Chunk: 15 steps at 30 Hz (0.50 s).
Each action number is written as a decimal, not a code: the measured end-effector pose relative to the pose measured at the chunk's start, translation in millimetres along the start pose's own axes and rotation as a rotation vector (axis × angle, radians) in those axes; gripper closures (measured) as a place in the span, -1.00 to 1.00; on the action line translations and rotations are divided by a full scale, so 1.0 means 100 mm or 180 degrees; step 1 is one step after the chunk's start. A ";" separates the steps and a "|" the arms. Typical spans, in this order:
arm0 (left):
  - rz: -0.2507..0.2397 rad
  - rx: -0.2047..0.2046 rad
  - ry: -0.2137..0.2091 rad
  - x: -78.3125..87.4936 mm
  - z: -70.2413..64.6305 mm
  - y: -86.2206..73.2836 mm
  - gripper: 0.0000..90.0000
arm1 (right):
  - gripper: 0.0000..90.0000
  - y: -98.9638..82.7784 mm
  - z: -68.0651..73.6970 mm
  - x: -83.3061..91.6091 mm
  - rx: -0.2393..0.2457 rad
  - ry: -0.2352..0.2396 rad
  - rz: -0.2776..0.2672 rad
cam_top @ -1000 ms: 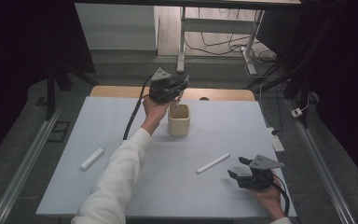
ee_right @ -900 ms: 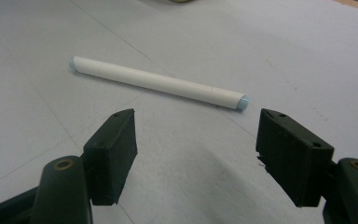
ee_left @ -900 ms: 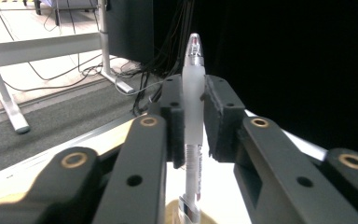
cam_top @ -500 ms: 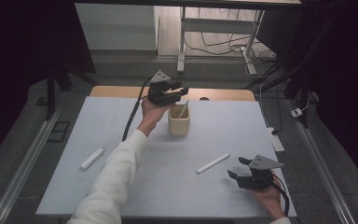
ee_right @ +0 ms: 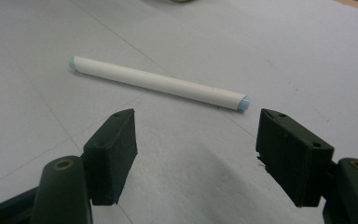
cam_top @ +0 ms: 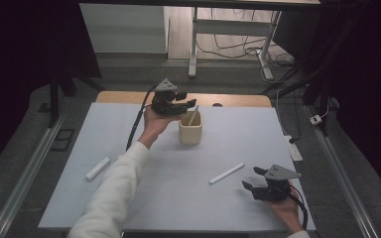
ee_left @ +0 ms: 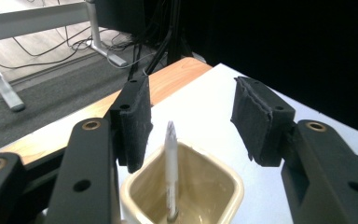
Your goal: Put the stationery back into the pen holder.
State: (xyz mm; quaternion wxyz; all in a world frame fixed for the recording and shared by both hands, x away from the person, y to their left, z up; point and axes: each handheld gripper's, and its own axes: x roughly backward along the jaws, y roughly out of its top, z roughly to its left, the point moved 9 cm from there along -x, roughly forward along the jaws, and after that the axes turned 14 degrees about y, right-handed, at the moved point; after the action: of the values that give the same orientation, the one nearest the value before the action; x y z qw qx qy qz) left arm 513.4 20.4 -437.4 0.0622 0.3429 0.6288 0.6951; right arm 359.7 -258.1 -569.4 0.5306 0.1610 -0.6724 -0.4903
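Release of the pen [ee_left: 170, 175] into the cup [cam_top: 190, 131] is the step judged to be in hand. The left gripper [cam_top: 184, 105] is held just above the cup at the far middle of the white mat [cam_top: 69, 163], and its jaws have just been opening; in the left gripper view they stand about half apart, with the pen upright between them and touched by neither pad. The pen rests in the cup with its tip leaning toward the left-hand pad.

For a clean finish, the jaws should be kept apart and the gripper lifted straight up, so that neither pad catches the pen's tip and the cup is not tipped. Sideways travel is best delayed until the pads are clear above the pen.

The right gripper [cam_top: 259, 179] is held low over the near right part of the mat. Its jaws are spread wide and nothing is held. A long white marker [ee_right: 158, 82] with pale blue ends lies on the mat just beyond them, untouched. A square approach along its length, with the pads closed on its middle, is advised for the next pick.

Count of items:
- Cups: one.
- Pens in the cup: one.
- White markers lying on the mat: two, the long one near the right gripper and a shorter marker [cam_top: 97, 168] at the near left.
- Grippers: two.
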 end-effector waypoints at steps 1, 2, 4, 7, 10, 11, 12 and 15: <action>0.0006 0.0004 -0.0010 0.02 0.00 -0.01 0.04 | -0.37 0.00 0.00 0.00 -0.0001 0.0010 -0.0009; 0.0003 -0.0010 -0.0008 0.03 0.00 -0.02 0.03 | -0.37 0.00 0.00 0.00 -0.0001 0.0011 -0.0007; 0.0018 -0.0046 -0.0004 0.06 0.00 -0.05 0.03 | -0.37 0.00 0.00 0.00 -0.0001 0.0007 -0.0006; 0.0072 -0.0135 0.0024 0.11 0.00 -0.10 0.01 | -0.37 0.00 0.00 0.00 0.0001 0.0010 -0.0003; 0.0098 -0.0153 0.0019 0.17 0.01 -0.13 0.00 | -0.37 0.00 0.00 -0.01 0.0006 0.0001 0.0009; 0.0118 -0.0178 0.0022 0.19 0.02 -0.14 0.00 | -0.37 0.00 0.00 -0.01 0.0005 0.0005 0.0008; 0.0125 -0.0190 0.0026 0.21 0.02 -0.15 -0.01 | -0.37 0.00 0.00 -0.01 0.0002 -0.0002 0.0010; 0.0153 -0.0201 0.0019 0.26 0.03 -0.19 -0.02 | -0.37 0.00 0.00 -0.01 -0.0001 -0.0010 -0.0001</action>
State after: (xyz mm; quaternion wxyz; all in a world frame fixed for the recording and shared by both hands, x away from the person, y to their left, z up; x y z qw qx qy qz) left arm 488.9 40.4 -444.1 0.0544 0.3536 0.5983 0.7170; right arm 360.1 -257.5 -569.9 0.5295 0.1602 -0.6732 -0.4907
